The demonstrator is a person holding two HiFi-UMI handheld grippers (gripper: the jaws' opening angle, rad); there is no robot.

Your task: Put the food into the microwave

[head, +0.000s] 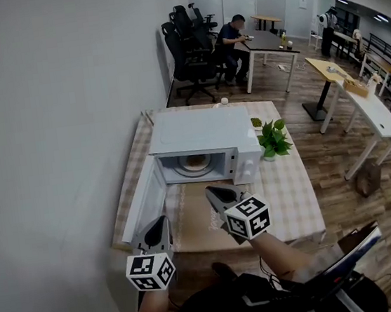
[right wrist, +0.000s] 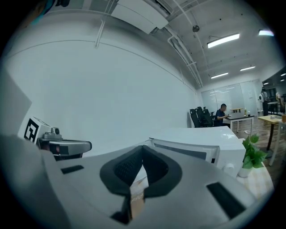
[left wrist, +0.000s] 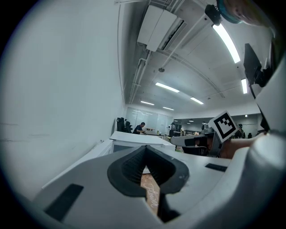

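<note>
A white microwave [head: 200,133] stands at the back of the table, its door [head: 144,200] swung open to the left. Inside the cavity sits a round plate of brownish food [head: 196,161]. My left gripper [head: 162,221] hovers near the table's front left edge, just in front of the open door, shut with nothing in it. My right gripper [head: 210,191] hangs over the brown mat [head: 193,223] in front of the cavity, also shut and empty. The microwave [right wrist: 201,138] shows again in the right gripper view, ahead and to the right.
A small potted plant [head: 273,138] stands right of the microwave on the checked tablecloth [head: 289,197]. A white wall runs along the left. Beyond are office chairs, a seated person at a dark desk [head: 266,40] and light desks at the right.
</note>
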